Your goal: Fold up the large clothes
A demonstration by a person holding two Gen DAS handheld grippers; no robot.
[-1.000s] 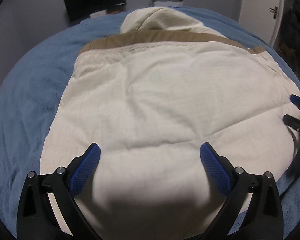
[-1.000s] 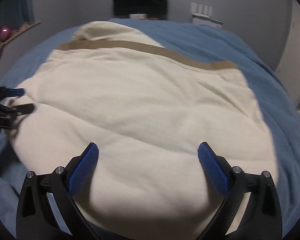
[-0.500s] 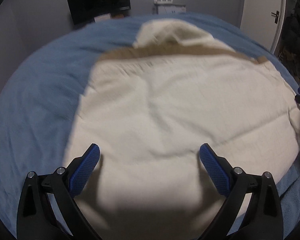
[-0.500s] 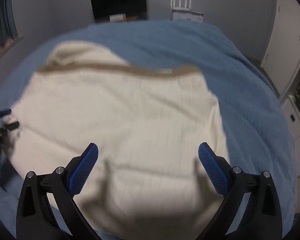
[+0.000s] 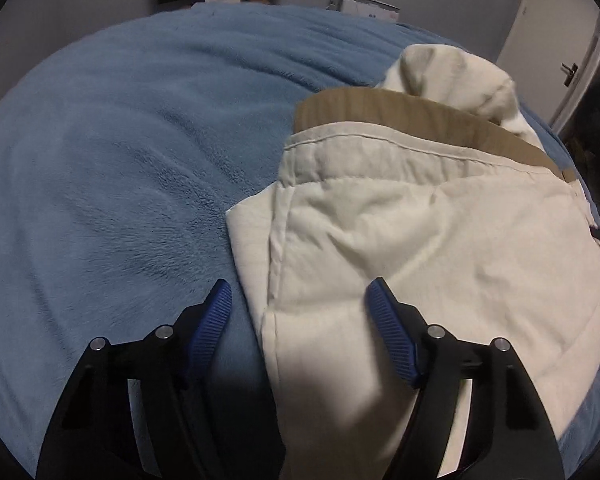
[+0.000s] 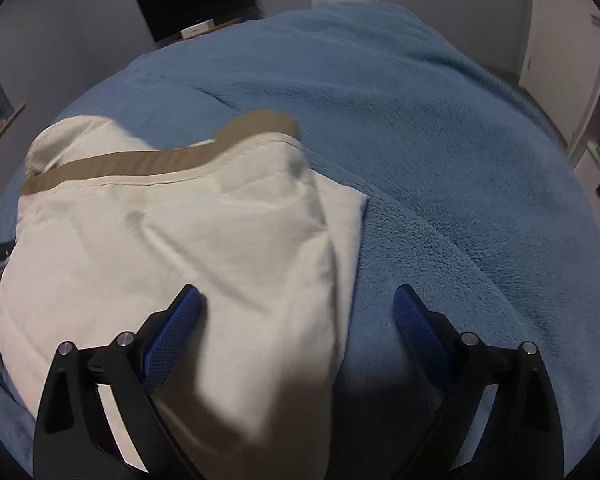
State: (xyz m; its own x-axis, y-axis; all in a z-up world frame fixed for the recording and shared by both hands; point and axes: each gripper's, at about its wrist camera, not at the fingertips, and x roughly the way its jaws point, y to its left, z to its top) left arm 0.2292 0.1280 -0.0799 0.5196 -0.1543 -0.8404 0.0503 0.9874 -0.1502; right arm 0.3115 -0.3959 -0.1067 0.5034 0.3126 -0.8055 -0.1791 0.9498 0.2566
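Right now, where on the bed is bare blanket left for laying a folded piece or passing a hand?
Bare blue blanket runs left of the cream garment to the bed's edge, and again right of it in the right wrist view, toward the far wall. The middle is covered by the garment and its tan band.

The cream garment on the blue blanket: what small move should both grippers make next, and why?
Probably lower both and pinch the side edges. The left gripper and right gripper, both closing, each straddle one side edge of the cream garment, and no pad presses the cloth yet.
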